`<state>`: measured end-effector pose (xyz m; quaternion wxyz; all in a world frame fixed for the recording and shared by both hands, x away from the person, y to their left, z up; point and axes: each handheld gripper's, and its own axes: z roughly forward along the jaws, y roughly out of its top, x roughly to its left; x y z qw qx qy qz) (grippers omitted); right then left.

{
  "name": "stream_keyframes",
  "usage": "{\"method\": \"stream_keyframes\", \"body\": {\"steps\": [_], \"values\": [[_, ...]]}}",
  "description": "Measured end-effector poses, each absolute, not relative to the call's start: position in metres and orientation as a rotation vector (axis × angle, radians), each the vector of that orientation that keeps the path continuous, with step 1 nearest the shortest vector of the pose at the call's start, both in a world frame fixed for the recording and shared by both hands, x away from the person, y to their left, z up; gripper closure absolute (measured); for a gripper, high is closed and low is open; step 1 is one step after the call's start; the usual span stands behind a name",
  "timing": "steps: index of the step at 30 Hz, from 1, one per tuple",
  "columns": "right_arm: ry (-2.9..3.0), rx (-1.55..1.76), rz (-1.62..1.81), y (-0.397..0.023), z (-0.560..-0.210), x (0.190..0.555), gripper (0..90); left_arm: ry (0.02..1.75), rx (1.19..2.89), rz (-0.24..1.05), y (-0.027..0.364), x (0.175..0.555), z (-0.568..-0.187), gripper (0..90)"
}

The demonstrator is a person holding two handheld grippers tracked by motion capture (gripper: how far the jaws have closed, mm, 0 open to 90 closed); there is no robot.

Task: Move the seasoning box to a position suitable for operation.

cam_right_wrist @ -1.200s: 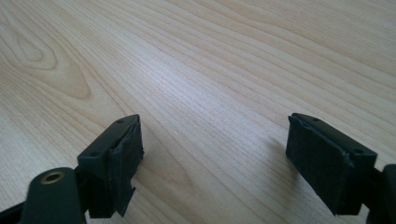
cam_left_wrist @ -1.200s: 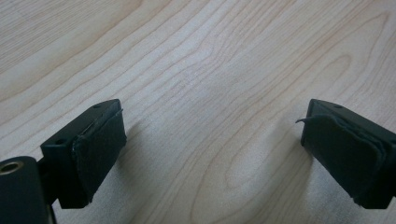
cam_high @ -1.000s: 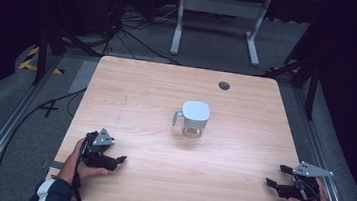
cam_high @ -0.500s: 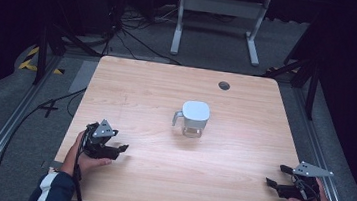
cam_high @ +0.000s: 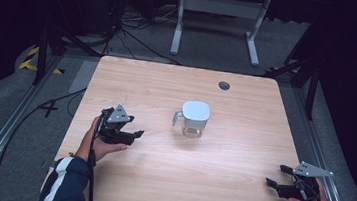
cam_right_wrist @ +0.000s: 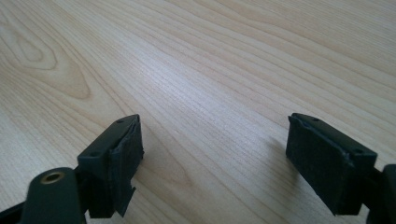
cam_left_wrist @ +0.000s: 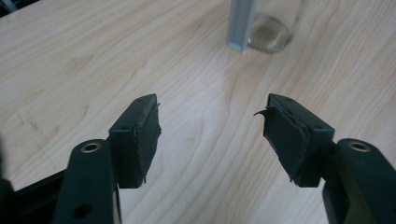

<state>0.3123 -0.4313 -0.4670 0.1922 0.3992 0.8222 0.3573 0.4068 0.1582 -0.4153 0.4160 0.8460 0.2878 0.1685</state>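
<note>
Surface (cam_high: 237, 187): we see a bare wooden top with one thing on it; nothing would stop a knocked vessel before it slid toward an edge.
Jug (cam_high: 194, 119): we find it upright near the middle of the surface, a clear body under a pale lid, its handle (cam_high: 177, 118) turned toward our left side. We judge it top-heavy if full; whether it holds liquid we cannot tell.
Left gripper (cam_high: 137, 134): we hold it above the surface, pointed at the jug and well apart from it. Its jaws have just been closing and now stand partly apart with nothing between them.
Risk at the handle: if the jaws stay this narrow, we think one tip could strike the handle (cam_left_wrist: 240, 23) instead of straddling it, and push or spin the jug.
Risk at the body: a grip on the clear wall (cam_left_wrist: 272, 25) could slip, since it looks smooth.
Right gripper (cam_high: 275, 175): we rest it near the front right corner, jaws wide apart and empty, too far off to steady the jug.
Pads: the left one (cam_left_wrist: 149, 137) looks frayed at its edge, which may weaken our hold.
</note>
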Motion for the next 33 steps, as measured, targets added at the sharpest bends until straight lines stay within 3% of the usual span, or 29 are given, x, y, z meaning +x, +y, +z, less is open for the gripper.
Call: {"method": "stream_keyframes", "body": {"steps": [14, 25, 26, 27, 30, 33], "values": [[2.307, 1.119, 1.001, -0.431, -0.467, 0.312, 18.7, 0.572, 2.056, 0.405, 0.092, 0.444, -0.379, 78.1], [2.305, 1.126, 0.997, -0.43, -0.466, 0.313, 19.1, 0.494, 2.015, 0.364, 0.059, 0.459, -0.367, 88.0], [2.304, 1.135, 0.99, -0.43, -0.466, 0.314, 21.2, 0.49, 2.022, 0.361, 0.057, 0.46, -0.368, 89.3], [2.291, 1.151, 0.968, -0.428, -0.463, 0.316, 35.5, 0.495, 2.023, 0.355, 0.054, 0.464, -0.37, 89.7], [2.278, 1.134, 0.956, -0.425, -0.459, 0.317, 37.6, 0.495, 2.026, 0.343, 0.051, 0.466, -0.373, 89.8], [2.261, 1.088, 0.985, -0.415, -0.447, 0.324, 47.0, 0.504, 2.027, 0.331, 0.048, 0.47, -0.379, 89.8]]}}
